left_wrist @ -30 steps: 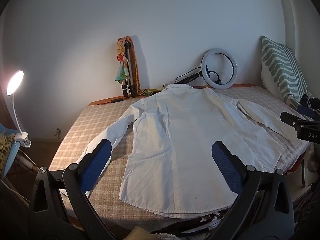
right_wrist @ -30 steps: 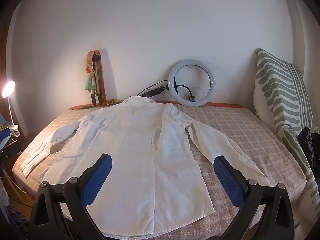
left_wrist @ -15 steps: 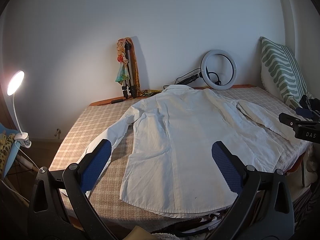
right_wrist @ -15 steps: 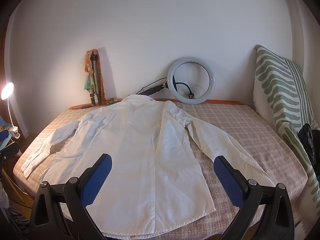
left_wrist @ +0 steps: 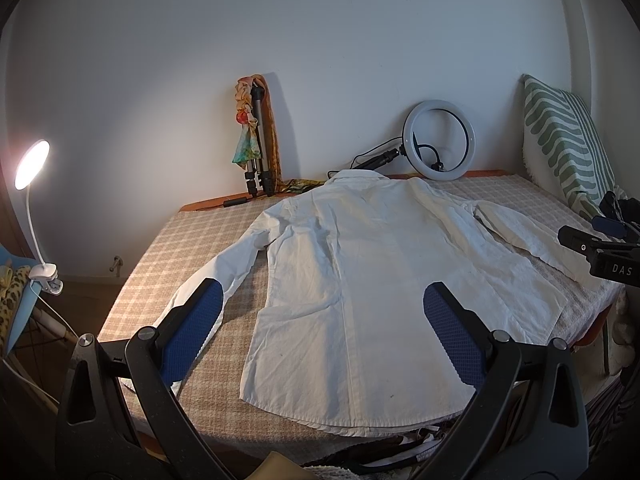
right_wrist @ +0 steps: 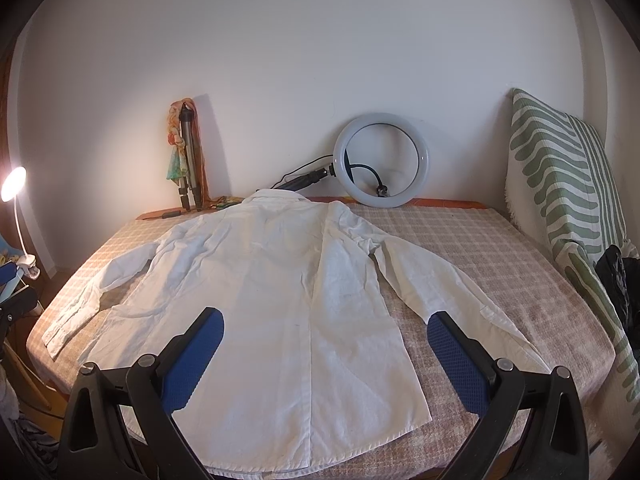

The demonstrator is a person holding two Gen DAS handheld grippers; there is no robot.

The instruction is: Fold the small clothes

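Note:
A white long-sleeved shirt [left_wrist: 360, 280] lies flat and face down on the checked bed [left_wrist: 188, 248], collar toward the far wall, both sleeves spread out. It also shows in the right wrist view [right_wrist: 272, 300]. My left gripper [left_wrist: 320, 332] is open and empty, above the shirt's hem at the near edge. My right gripper [right_wrist: 322, 354] is open and empty, over the hem and lower right side. The right gripper's body shows at the far right of the left wrist view [left_wrist: 600, 252].
A ring light [right_wrist: 382, 158] and a tripod with a scarf [right_wrist: 188, 160] lean on the far wall. A striped cushion [right_wrist: 568, 196] stands at the right. A lit desk lamp [left_wrist: 32, 168] is left of the bed.
Both grippers have moved slightly; the right wrist view has shifted a little closer over the bed. The shirt has not moved.

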